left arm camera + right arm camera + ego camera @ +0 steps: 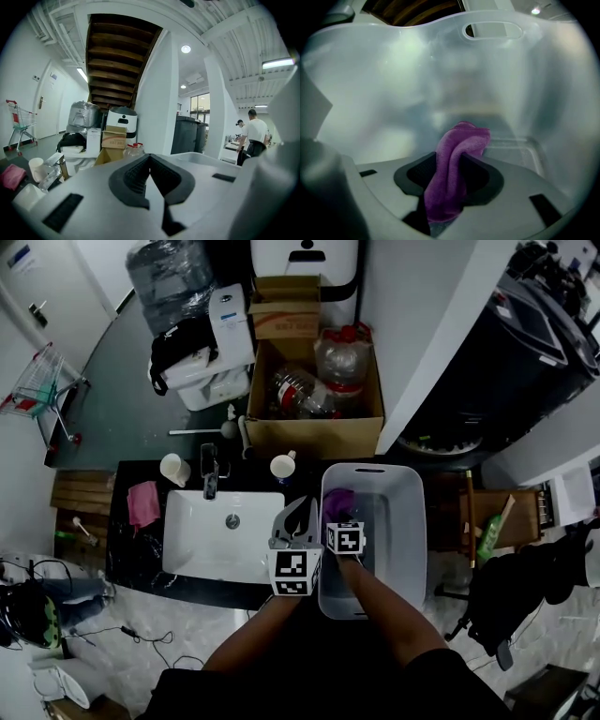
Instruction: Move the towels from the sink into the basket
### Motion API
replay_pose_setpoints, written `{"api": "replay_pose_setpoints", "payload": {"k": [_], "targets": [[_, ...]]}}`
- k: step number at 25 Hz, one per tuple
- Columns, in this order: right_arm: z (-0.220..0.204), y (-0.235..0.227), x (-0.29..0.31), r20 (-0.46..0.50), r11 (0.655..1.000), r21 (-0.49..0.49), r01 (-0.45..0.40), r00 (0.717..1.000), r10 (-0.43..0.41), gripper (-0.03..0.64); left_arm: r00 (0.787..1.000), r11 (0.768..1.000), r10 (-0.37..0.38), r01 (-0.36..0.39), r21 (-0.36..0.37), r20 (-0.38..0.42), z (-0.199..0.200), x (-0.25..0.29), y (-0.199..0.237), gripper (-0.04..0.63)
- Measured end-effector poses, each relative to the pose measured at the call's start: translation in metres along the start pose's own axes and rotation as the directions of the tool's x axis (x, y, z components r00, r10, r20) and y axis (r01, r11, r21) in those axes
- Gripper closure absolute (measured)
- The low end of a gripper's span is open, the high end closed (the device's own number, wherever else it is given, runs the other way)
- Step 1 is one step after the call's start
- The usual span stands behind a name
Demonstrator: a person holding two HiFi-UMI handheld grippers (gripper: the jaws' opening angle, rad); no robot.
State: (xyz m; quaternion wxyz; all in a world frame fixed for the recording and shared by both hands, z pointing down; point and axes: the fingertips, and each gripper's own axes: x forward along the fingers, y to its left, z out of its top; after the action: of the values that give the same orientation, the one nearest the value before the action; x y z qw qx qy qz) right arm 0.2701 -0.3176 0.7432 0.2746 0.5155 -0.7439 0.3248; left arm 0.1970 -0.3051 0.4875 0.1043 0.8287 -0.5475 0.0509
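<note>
My right gripper reaches down into the translucent grey basket right of the sink. Its jaws are shut on a purple towel, which bunches up between the pads and hangs over the basket floor. In the head view the purple towel shows just beyond that gripper. The left gripper hovers over the sink's right edge, jaws shut on nothing, and points level across the room. The white sink has a bare basin. A pink towel lies on the dark counter left of the sink.
A faucet and two cups stand behind the sink. A cardboard box with plastic bottles sits on the floor beyond the counter. A person stands far off at the right.
</note>
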Motion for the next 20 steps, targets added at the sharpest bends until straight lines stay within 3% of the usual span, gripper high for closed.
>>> {"api": "replay_pose_setpoints", "payload": {"k": [10,20], "targets": [[0.019,0.0,-0.023,0.057,1.0,-0.008,-0.003,0.998,0.003,0.407,1.0,1.0,-0.018,0.018,-0.022,0.0,-0.001,0.001,-0.007,0.583],[0.073,0.009,-0.082,0.222,0.999,0.025,0.021,0.975,-0.027,0.408,0.996,0.996,-0.092,0.092,-0.004,-0.001,-0.008,-0.006,-0.018,0.583]]}}
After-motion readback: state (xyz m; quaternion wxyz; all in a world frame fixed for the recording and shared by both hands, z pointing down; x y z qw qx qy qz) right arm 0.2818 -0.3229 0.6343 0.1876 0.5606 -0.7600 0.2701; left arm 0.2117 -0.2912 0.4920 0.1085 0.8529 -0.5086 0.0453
